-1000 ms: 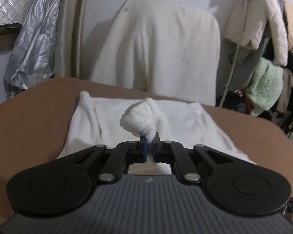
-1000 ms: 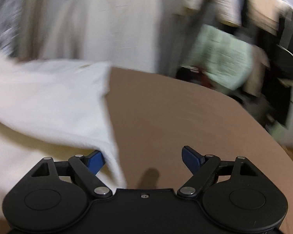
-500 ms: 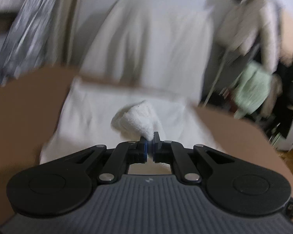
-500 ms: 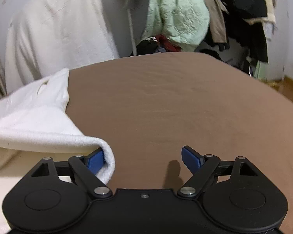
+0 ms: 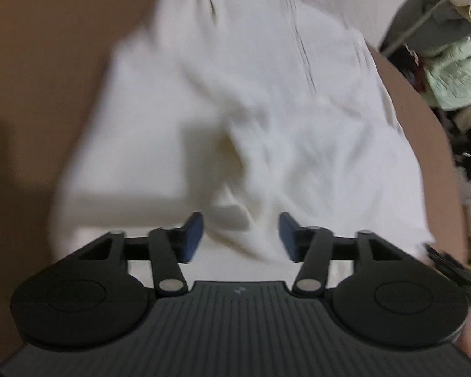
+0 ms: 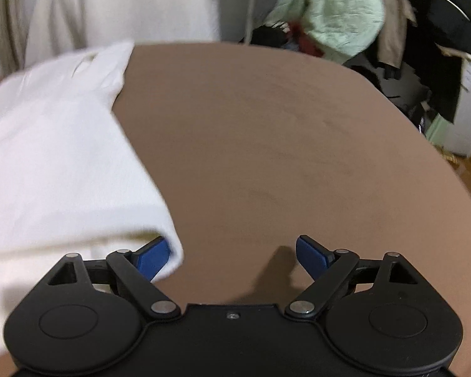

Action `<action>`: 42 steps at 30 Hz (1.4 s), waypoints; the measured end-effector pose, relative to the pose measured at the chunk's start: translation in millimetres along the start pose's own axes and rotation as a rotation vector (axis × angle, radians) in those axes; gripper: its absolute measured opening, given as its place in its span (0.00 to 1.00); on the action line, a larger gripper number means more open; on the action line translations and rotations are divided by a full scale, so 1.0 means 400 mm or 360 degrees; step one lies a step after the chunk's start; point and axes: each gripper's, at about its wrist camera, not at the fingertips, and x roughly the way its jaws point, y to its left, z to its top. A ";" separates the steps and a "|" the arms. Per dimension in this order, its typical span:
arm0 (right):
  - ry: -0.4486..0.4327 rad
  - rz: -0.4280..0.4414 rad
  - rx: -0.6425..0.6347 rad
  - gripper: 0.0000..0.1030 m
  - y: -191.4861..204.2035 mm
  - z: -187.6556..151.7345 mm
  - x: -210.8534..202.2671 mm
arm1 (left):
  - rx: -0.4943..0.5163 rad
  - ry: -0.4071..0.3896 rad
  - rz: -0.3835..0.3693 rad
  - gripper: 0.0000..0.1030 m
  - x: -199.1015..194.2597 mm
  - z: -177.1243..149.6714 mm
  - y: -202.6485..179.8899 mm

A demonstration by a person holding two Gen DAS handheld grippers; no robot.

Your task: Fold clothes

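A white fleece garment (image 5: 251, 110) lies spread on the brown table (image 5: 31, 78). My left gripper (image 5: 240, 235) is open just above it, with a raised fold of the cloth between its blue pads but not pinched; this view is blurred. In the right wrist view the same garment (image 6: 47, 157) lies at the left, folded over with a rounded edge. My right gripper (image 6: 229, 256) is open and empty over the bare table (image 6: 282, 141); its left pad (image 6: 152, 256) is at the garment's corner.
A white cloth (image 6: 110, 0) hangs over a chair behind the table. A rack with a pale green garment (image 6: 339, 9) and dark clothes (image 6: 449, 31) stands at the back right. The table's rounded edge curves down the right side.
My left gripper has opened and let go of the bunched white cloth, and it has tilted down closer over the garment. My right gripper stays open, nearly in place.
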 end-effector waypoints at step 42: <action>0.0025 0.0776 -0.0168 0.90 0.350 0.901 -0.081 | 0.0244 -0.0674 0.0058 0.83 -0.069 0.133 0.046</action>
